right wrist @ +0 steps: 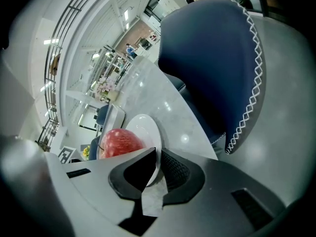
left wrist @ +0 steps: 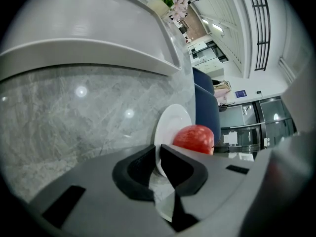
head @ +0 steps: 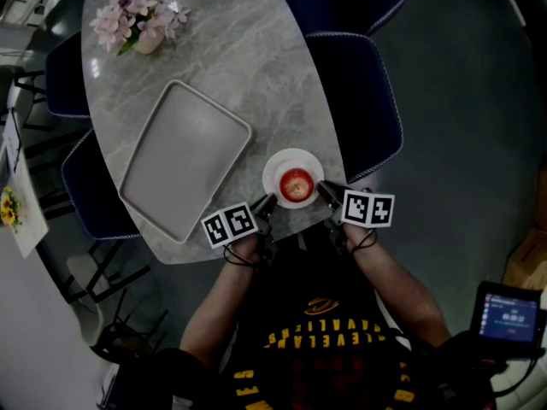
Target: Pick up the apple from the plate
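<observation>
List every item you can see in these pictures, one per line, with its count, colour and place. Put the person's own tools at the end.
table: one, grey marble, centre of the head view
tray: one, grey, on the table left of the plate
plate: one, white, at the table's near edge
apple: one, red, on the plate
flowers: one bunch, pink, far corner of the table
chairs: four, dark blue, two along each side of the table
screen device: one, black with a lit screen, bottom right, off the table
left tool: one, grey, jaws closed on the plate's left rim
right tool: one, grey, jaws closed on the plate's right rim
</observation>
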`<state>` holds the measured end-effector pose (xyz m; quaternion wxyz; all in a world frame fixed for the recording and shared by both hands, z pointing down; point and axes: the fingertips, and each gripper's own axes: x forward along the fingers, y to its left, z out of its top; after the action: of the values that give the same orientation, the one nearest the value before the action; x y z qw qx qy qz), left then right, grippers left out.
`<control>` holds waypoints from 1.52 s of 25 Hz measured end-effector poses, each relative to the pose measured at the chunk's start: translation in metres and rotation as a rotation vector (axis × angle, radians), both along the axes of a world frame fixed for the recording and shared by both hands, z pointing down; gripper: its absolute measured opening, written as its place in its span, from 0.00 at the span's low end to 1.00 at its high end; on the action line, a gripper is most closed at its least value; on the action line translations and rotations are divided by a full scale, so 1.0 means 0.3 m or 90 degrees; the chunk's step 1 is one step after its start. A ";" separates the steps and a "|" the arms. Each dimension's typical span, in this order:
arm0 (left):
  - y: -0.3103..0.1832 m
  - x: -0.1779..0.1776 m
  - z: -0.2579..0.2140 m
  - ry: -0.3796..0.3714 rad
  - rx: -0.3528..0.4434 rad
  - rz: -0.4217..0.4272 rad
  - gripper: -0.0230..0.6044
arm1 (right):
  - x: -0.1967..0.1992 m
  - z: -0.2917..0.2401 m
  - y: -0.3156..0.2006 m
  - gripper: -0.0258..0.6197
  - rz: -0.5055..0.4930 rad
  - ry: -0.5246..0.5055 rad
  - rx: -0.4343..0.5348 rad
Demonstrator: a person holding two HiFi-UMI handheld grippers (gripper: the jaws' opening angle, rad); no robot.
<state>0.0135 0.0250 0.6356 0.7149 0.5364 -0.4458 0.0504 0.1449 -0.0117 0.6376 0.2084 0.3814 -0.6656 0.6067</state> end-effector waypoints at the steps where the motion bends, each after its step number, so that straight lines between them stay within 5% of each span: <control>1: 0.001 0.000 0.000 0.000 0.000 0.000 0.09 | 0.000 0.000 0.000 0.10 -0.001 0.000 0.001; 15: -0.005 -0.004 0.007 -0.024 0.003 0.006 0.09 | -0.006 0.009 0.000 0.11 -0.016 0.006 0.010; 27: -0.019 -0.085 -0.002 -0.095 0.023 0.002 0.11 | 0.040 -0.007 -0.025 0.13 -0.094 0.117 0.091; 36: -0.068 -0.166 -0.180 -0.261 0.176 0.048 0.11 | 0.099 -0.182 -0.083 0.12 -0.131 0.143 0.256; 38: -0.072 -0.161 -0.259 -0.288 0.219 0.059 0.11 | 0.087 -0.266 -0.087 0.05 -0.141 0.126 0.299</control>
<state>-0.0347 0.0033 0.5579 0.4924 0.6446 -0.5713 0.1249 0.1710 -0.0377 0.5579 0.2432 0.4013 -0.8022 0.3691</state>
